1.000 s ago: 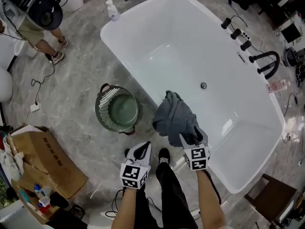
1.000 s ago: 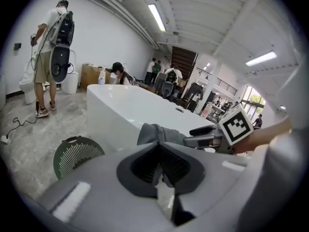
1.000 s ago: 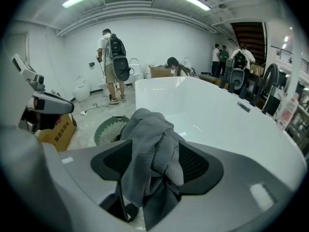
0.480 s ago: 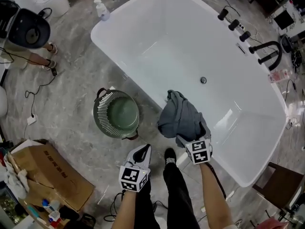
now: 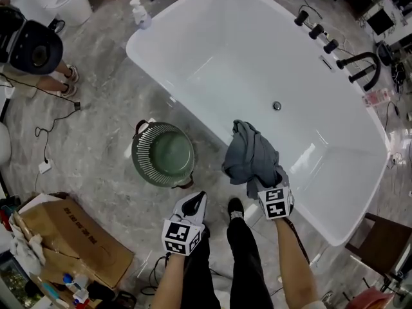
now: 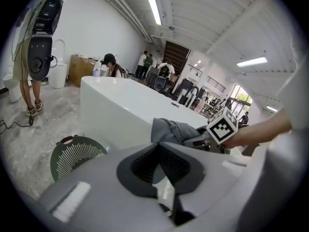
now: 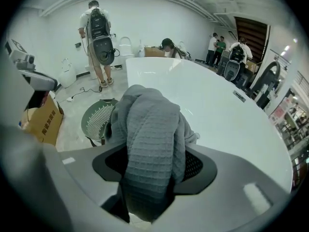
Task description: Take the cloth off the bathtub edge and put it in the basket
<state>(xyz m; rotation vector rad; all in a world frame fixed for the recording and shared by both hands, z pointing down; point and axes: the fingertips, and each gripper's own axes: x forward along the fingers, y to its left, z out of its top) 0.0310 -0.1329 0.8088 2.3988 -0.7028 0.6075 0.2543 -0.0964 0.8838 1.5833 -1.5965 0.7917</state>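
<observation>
**A:** Start from the left. What's there?

**B:** A person stands on the marble floor, top left. Lower down there is a cardboard box. A pump bottle stands on the floor just beside the tub's far corner.

**A:** And the basket?

**B:** The green basket stands upright on the floor, just beside the tub's near wall. The cloth is not in it.

**A:** The left gripper?

**B:** The left gripper hangs above the floor, between the basket and the person's black shoe. Its jaws are together and it holds nothing.

**A:** Where is the cloth?

**B:** The grey cloth is bunched up over the tub's near rim, to the right of the basket and well apart from it. Its lower end is in the right gripper. Whether it touches the rim, I cannot tell.

**A:** So that claw has it?

**B:** Yes. Its jaws are closing, with the cloth between them. The right gripper view shows the waffle weave filling the gap and the pads pressing both sides, and the rest rises in folds above them.

**A:** Further right?

**B:** The white tub runs up to the right, with a drain in its floor. A black faucet stands at its far side.
</observation>
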